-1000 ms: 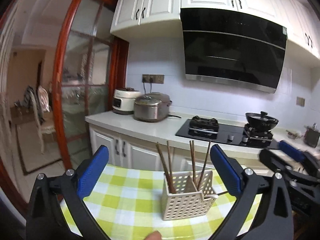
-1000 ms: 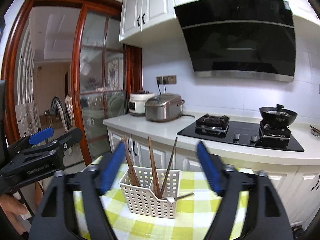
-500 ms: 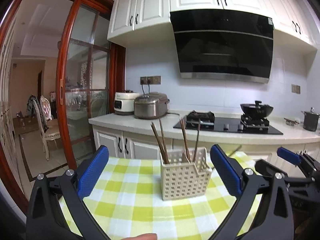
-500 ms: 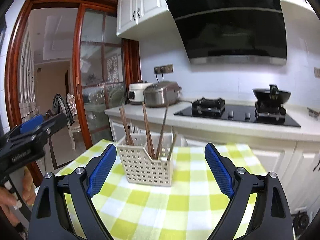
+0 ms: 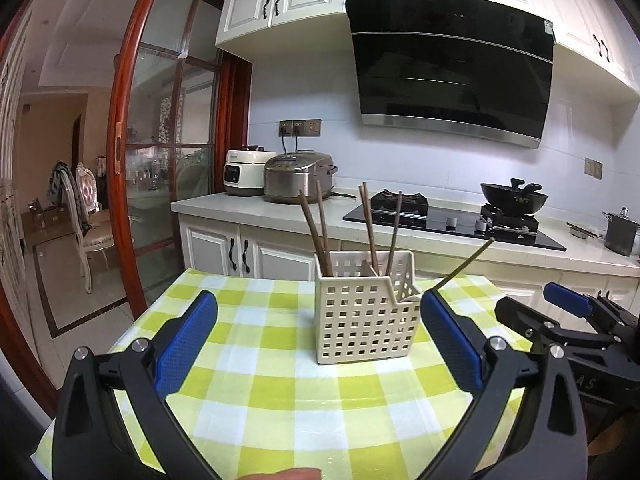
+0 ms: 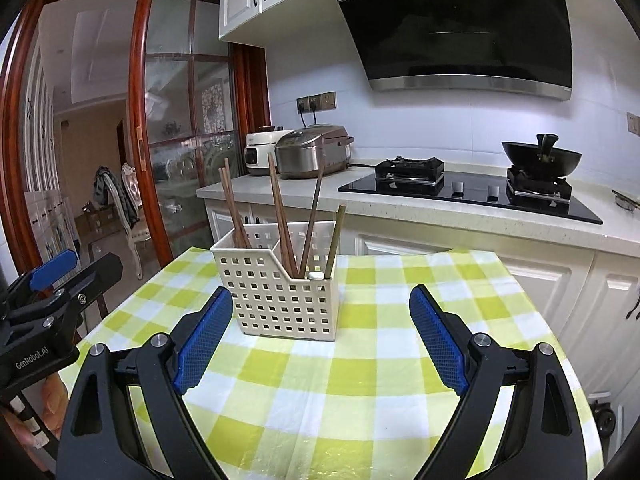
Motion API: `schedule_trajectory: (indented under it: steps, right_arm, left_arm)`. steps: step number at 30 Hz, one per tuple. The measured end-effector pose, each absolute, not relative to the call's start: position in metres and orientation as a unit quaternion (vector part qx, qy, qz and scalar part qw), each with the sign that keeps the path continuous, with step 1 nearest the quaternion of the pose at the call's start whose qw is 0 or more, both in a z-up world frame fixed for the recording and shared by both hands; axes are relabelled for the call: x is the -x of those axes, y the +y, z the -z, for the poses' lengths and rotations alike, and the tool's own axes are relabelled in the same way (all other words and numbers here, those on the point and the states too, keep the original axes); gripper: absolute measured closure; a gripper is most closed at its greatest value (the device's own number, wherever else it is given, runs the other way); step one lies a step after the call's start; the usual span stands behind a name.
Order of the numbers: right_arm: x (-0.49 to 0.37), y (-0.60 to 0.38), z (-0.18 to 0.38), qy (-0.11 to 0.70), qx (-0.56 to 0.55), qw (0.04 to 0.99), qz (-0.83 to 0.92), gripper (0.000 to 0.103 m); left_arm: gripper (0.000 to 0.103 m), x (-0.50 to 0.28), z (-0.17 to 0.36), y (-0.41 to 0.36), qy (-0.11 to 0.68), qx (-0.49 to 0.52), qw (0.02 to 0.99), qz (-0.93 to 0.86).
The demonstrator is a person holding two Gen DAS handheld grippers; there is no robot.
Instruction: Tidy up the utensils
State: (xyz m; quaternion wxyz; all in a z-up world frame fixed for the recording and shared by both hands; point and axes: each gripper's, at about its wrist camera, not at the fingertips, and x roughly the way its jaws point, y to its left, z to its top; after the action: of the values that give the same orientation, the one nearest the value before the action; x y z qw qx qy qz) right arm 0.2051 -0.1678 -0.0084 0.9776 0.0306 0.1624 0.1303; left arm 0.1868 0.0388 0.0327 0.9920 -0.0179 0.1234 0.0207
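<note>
A white perforated utensil basket (image 5: 366,312) stands upright on the green-checked tablecloth (image 5: 304,400); it also shows in the right wrist view (image 6: 280,292). Several brown chopsticks (image 5: 320,232) stand in it, and one greenish stick (image 5: 466,266) leans out to the right. In the right wrist view the chopsticks (image 6: 280,216) stand in two compartments. My left gripper (image 5: 316,344) is open and empty, just in front of the basket. My right gripper (image 6: 320,340) is open and empty, in front of the basket and slightly to its right.
A kitchen counter (image 5: 260,210) with rice cookers (image 5: 298,176) and a gas hob (image 5: 452,216) runs behind the table. A glass sliding door (image 5: 168,152) stands at the left. The table's edges fall off close on both sides.
Both grippers have moved and tilted down, so more of the tablecloth shows and the basket sits lower and closer between the fingers. Both stay open.
</note>
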Motion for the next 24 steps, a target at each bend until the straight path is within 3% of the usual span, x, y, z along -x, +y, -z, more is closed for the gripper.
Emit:
schedule_trajectory:
  steps: [24]
  right_arm:
    - [-0.215, -0.163, 0.014, 0.174, -0.02, 0.977, -0.119, 0.018]
  left_arm:
    - [0.005, -0.19, -0.028, 0.032, 0.125, -0.004, 0.991, -0.036]
